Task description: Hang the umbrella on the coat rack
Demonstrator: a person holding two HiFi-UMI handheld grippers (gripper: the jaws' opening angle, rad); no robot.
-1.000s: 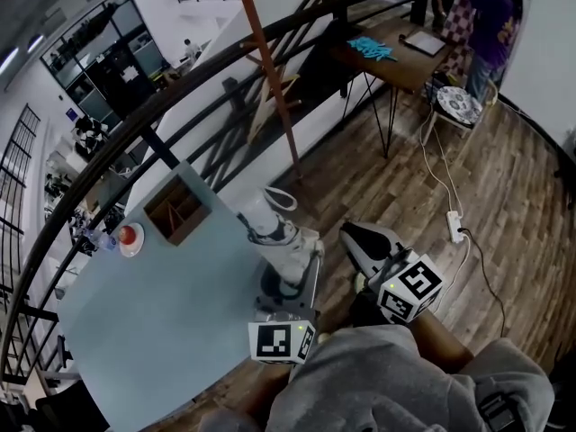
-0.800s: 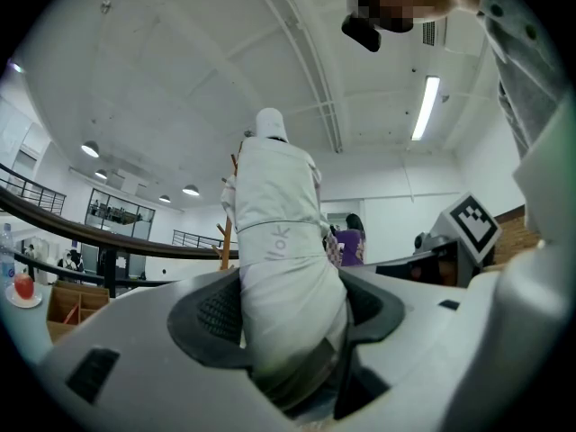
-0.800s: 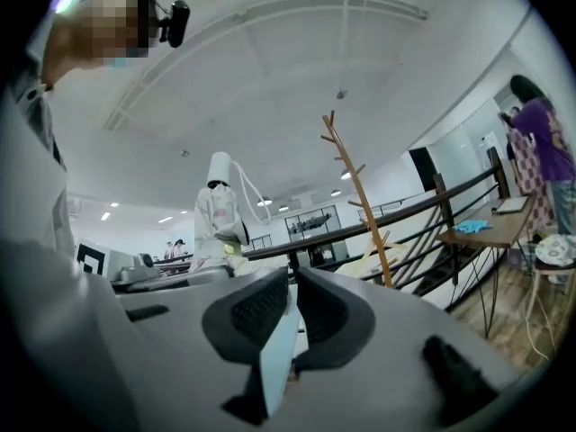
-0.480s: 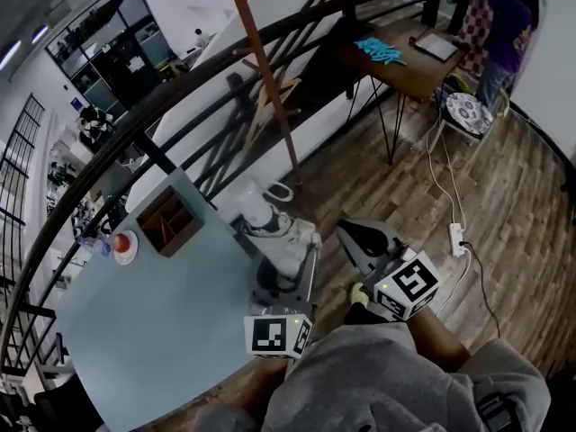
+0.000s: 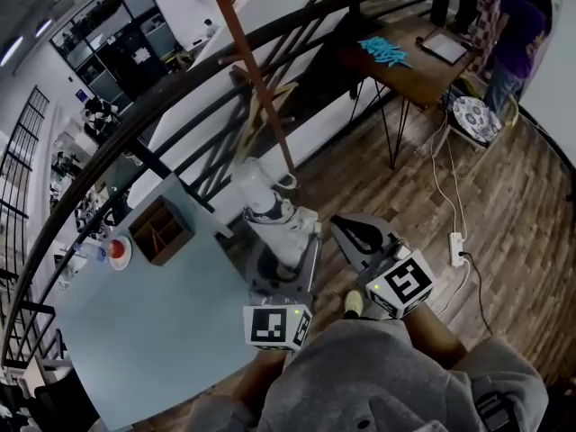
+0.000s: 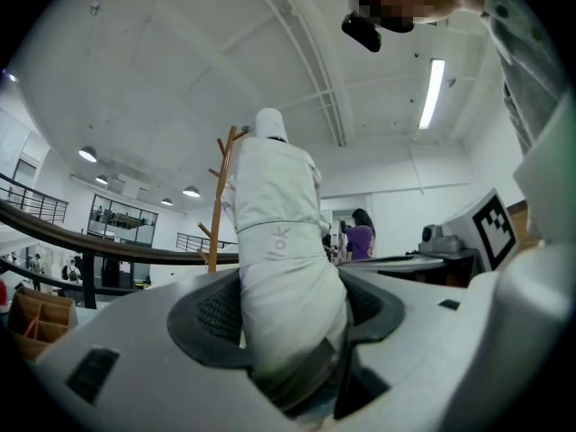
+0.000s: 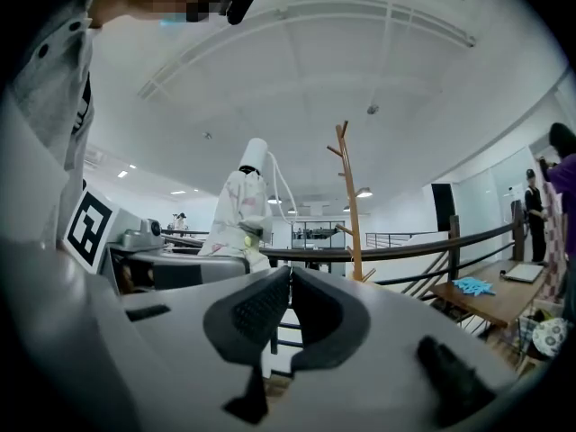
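A folded white umbrella (image 5: 267, 212) stands upright, its lower end clamped in my left gripper (image 5: 281, 255), which is shut on it. In the left gripper view the umbrella (image 6: 279, 232) fills the gap between the jaws, and its tip points at the ceiling. The brown wooden coat rack (image 5: 253, 72) stands just beyond the umbrella, by the railing; its pegs (image 6: 219, 196) show left of the umbrella. My right gripper (image 5: 349, 233) hangs to the umbrella's right, shut and empty (image 7: 289, 282). From there the umbrella (image 7: 241, 210) and its wrist loop are left of the rack (image 7: 351, 205).
A blue-grey table (image 5: 162, 327) lies at the left with a wooden box (image 5: 160, 230) and a red button (image 5: 117, 251). A black railing (image 5: 171, 97) runs behind the rack. A wooden desk (image 5: 409, 61), a stool (image 5: 475, 115), a person (image 5: 515, 30) and a power strip (image 5: 455, 237) are at the right.
The left gripper has carried the umbrella a little up and forward, closer to the rack's pole. The right gripper has stayed shut beside it.
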